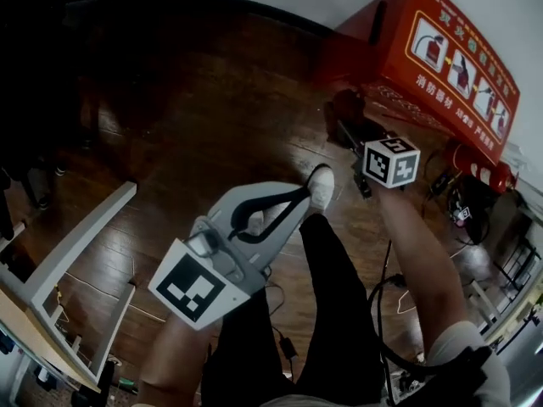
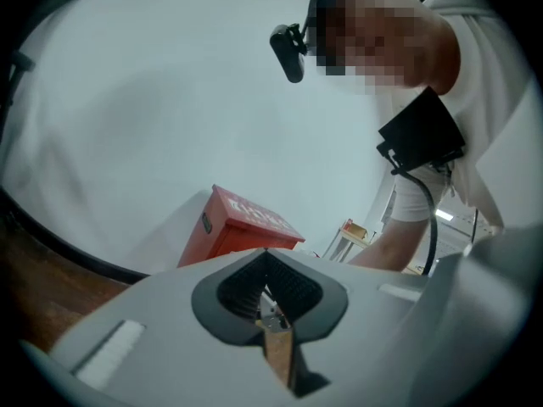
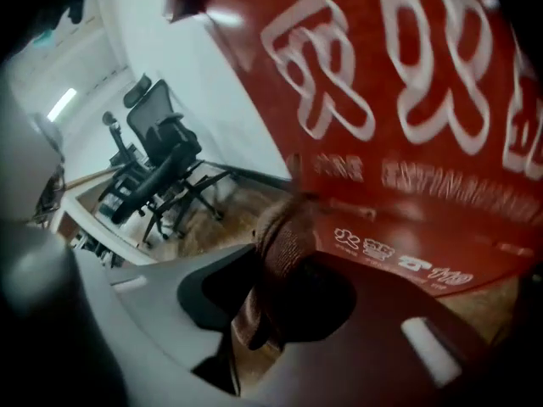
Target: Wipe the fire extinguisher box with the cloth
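Holding the left gripper [image 1: 293, 200] nearest, over the dark wooden floor [image 1: 212, 100], fingers pressing together on nothing. Holding the right gripper [image 1: 361, 138] farther out, fingers clamping a brown cloth [image 3: 284, 244], positioning it just beside the printed front of the red fire extinguisher box [image 3: 407, 100], standing against the white wall [image 2: 127, 100].
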A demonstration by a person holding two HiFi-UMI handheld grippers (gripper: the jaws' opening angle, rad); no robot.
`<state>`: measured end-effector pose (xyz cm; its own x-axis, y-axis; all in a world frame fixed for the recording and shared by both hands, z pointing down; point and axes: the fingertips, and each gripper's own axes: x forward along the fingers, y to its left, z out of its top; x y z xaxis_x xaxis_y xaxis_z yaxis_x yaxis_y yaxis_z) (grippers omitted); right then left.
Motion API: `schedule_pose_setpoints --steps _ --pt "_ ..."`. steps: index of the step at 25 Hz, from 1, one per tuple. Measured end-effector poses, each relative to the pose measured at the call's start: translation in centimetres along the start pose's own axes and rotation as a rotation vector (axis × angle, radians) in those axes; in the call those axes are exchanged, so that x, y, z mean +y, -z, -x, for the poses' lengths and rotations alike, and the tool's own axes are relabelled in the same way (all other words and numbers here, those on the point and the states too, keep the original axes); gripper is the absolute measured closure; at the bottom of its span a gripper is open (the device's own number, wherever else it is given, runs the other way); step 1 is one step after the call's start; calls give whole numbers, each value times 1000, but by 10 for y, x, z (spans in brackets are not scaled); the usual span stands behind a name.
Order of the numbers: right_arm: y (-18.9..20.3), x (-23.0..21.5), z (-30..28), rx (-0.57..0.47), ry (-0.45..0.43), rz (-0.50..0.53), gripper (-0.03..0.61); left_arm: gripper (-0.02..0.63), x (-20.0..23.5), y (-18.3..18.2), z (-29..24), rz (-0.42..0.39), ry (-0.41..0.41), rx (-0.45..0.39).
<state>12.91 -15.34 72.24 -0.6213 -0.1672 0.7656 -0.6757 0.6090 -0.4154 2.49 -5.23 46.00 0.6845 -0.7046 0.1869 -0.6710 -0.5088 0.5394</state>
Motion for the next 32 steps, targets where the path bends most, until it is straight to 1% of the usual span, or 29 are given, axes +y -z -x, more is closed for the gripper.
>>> schedule_pose_setpoints --steps 3,5,7,9,10,12,13,15,17,19,21,25,29,32 --pt "-26 63 65 95 -67 204 485 615 -10 -28 22 -33 -14 -5" --pt "-51 93 108 143 -100 322 485 615 -10 -43 35 -61 -25 -3" --pt "-85 111 144 178 -119 459 485 615 -8 -58 44 -67 -44 -27" --pt "-124 125 168 216 -133 624 485 615 -3 -72 53 -47 -61 -70" --pt "-143 132 176 235 -143 708 485 615 0 -79 58 -41 -63 -93" --pt "-177 143 182 286 -168 884 485 615 6 -91 68 -55 -67 -123" --pt "-192 145 180 328 -180 971 485 615 9 -95 71 -66 -76 -132" --pt "-215 139 165 446 -211 1134 485 615 16 -104 72 -73 -107 -149" --pt "-224 124 140 604 -261 1288 485 615 27 -112 69 -66 -135 -171" --pt "-221 103 117 788 -304 1419 485 615 41 -113 66 -41 -157 -176" --pt "-220 80 98 951 -327 1506 485 615 54 -111 62 -29 -185 -185" --pt "-202 46 74 1243 -392 1582 485 615 66 -105 50 11 -251 -223" --pt "-178 17 32 1448 -424 1665 485 615 93 -106 37 71 -315 -289" --pt "-145 -6 -2 1581 -474 1696 485 615 111 -102 35 108 -352 -315"
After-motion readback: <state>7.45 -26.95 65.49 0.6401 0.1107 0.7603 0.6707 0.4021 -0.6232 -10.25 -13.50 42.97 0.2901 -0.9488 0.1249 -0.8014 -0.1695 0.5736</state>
